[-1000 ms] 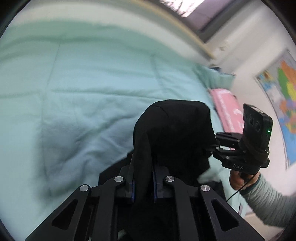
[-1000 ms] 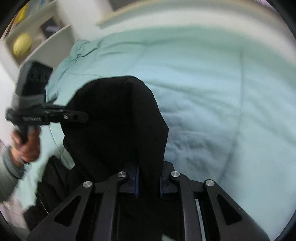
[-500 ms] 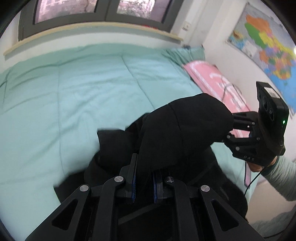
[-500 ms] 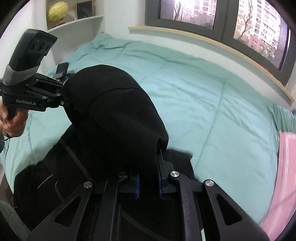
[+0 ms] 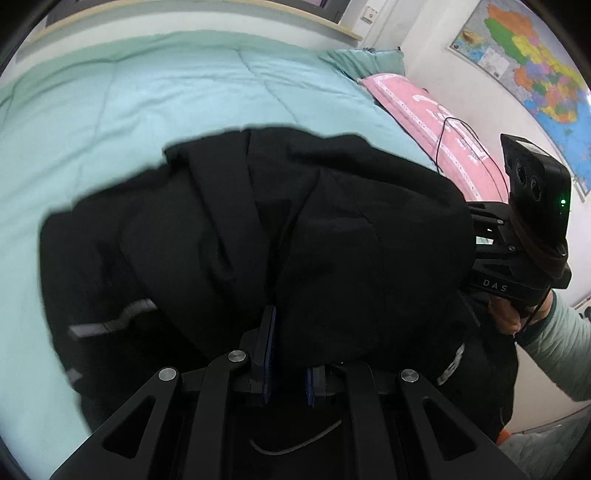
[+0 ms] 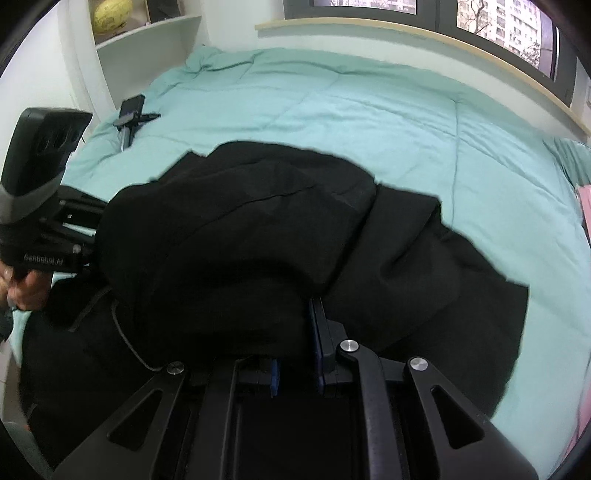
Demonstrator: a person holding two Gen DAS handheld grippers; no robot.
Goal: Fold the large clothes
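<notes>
I had the left gripper [image 5: 286,354] and right gripper [image 6: 295,343] both clamped on the black garment [image 5: 332,236] over the green duvet [image 6: 332,110].

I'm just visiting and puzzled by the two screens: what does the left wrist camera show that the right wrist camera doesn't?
Only the left wrist view shows a wall map, the full pink pillow and the right hand-held gripper.

Only the right wrist view shows a window, a shelf with a yellow ball, a small dark device on the bed and the left hand-held gripper.

Both show the green quilt and the black garment, each hand-held gripper shut on its cloth.
</notes>
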